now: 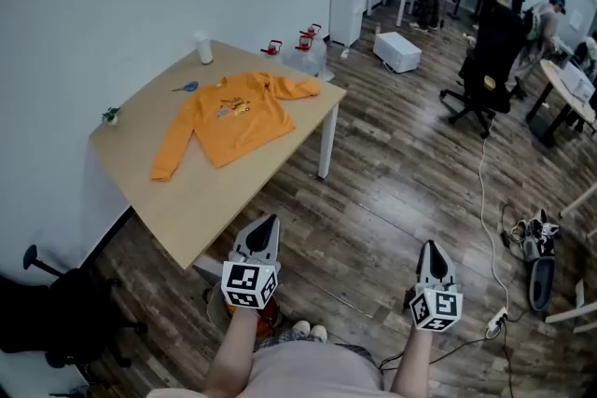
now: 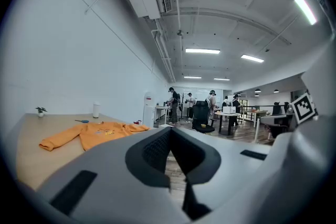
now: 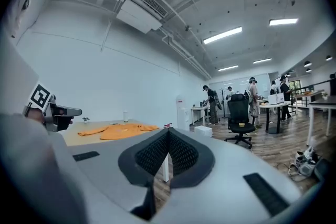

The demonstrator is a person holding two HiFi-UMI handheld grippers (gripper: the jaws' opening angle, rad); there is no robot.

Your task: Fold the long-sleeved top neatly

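An orange long-sleeved top (image 1: 235,116) lies spread flat on the light wooden table (image 1: 196,191), sleeves out to either side; it also shows as the orange top (image 2: 92,132) in the left gripper view and the orange top (image 3: 116,130) in the right gripper view. My left gripper (image 1: 265,224) is shut and empty, held over the floor just off the table's near corner. My right gripper (image 1: 430,247) is shut and empty too, over the floor further right, well short of the table. Both point level toward the room.
On the table stand a white cup (image 1: 203,48), a blue object (image 1: 187,88) and a small plant (image 1: 111,116). Water jugs (image 1: 304,51) sit behind the table. A black office chair (image 1: 483,70), a white box (image 1: 397,50), people at desks and floor cables (image 1: 485,228) are to the right.
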